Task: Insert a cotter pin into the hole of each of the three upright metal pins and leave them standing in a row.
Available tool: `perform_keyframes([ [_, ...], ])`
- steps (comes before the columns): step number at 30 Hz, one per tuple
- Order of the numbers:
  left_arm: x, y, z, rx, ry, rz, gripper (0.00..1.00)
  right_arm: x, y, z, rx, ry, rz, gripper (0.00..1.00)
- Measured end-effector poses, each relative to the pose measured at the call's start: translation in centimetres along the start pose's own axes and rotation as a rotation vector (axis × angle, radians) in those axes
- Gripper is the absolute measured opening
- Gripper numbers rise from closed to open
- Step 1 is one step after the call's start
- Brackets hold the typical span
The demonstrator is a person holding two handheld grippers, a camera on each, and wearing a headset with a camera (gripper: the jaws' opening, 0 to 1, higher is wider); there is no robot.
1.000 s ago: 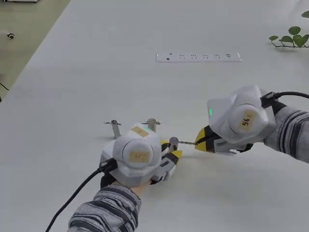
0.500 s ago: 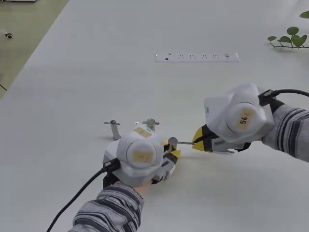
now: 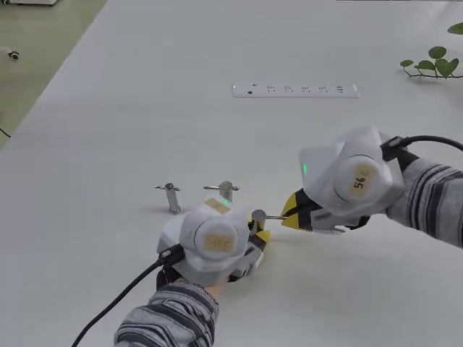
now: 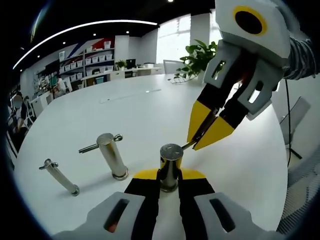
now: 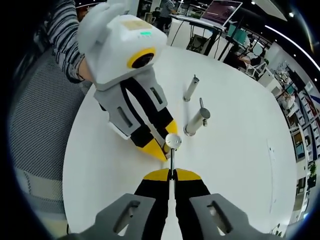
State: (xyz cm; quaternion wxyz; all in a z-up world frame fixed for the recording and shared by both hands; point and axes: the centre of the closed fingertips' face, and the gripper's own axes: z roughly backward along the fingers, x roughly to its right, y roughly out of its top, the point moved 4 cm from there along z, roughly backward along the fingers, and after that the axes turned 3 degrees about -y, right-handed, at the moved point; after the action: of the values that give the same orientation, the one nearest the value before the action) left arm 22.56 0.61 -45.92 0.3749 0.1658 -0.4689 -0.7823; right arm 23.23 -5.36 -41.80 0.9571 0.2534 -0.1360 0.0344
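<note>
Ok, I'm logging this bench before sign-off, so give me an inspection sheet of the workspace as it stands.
Surface: white table.
Job's things: left pin and middle pin upright, fitted cotters through them; third pin upright, loose cotter with its tip at the pin's top.
Clutter: power strip and plant at the far side.
Grippers: left gripper shut on third pin; right gripper shut on loose cotter.
Cables: left cable, right cable, one per gripper.
Surroundings: shelves in an office.

the right gripper has edged its cotter pin (only slightly) closer to the upright pin.
</note>
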Motion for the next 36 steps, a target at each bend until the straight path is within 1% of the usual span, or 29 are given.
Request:
perform_keyframes([
  [12, 0.0, -0.1, 0.0, 0.004, 0.010, 0.010, 0.10, 0.1, 0.8, -0.4, 0.013, -0.001, 0.003, 0.00],
  [15, 0.0, -0.1, 0.0, 0.005, 0.013, 0.012, 0.10, 0.1, 0.9, -0.5, 0.016, -0.003, -0.006, 0.00],
  [19, 0.0, -0.2, 0.0, 0.005, 0.018, 0.014, 0.10, 0.0, 1.1, -0.6, 0.029, -0.001, -0.004, 0.00],
  [20, 0.0, -0.2, 0.0, 0.004, 0.019, 0.015, 0.10, 0.1, 1.2, -0.7, 0.033, 0.001, -0.010, 0.00],
  [21, 0.0, -0.2, 0.0, 0.003, 0.020, 0.017, 0.10, 0.1, 1.2, -0.6, 0.034, 0.000, -0.034, 0.00],
  [22, 0.1, -0.2, 0.0, 0.003, 0.021, 0.019, 0.10, 0.2, 1.1, -0.6, 0.033, 0.000, -0.046, 0.04],
  [23, 0.1, -0.2, 0.0, 0.003, 0.023, 0.021, 0.10, 0.2, 1.1, -0.4, 0.043, -0.002, -0.048, 0.07],
  [24, 0.1, -0.2, 0.0, 0.004, 0.024, 0.024, 0.10, 0.2, 1.1, -0.3, 0.048, 0.001, -0.049, 0.09],
  [29, 0.1, -0.2, -0.1, 0.004, 0.027, 0.027, 0.10, 0.1, 0.7, 0.2, 0.050, 0.011, -0.068, 0.07],
  [31, 0.1, -0.2, -0.1, 0.004, 0.028, 0.027, 0.10, 0.0, 0.5, 0.2, 0.051, 0.009, -0.073, 0.05],
  [34, 0.1, -0.2, -0.1, 0.004, 0.030, 0.030, 0.10, 0.1, 0.6, 0.2, 0.062, 0.001, -0.079, 0.00],
  [36, 0.1, -0.2, -0.1, 0.003, 0.030, 0.032, 0.10, 0.2, 0.7, 0.1, 0.067, -0.006, -0.083, 0.00],
])
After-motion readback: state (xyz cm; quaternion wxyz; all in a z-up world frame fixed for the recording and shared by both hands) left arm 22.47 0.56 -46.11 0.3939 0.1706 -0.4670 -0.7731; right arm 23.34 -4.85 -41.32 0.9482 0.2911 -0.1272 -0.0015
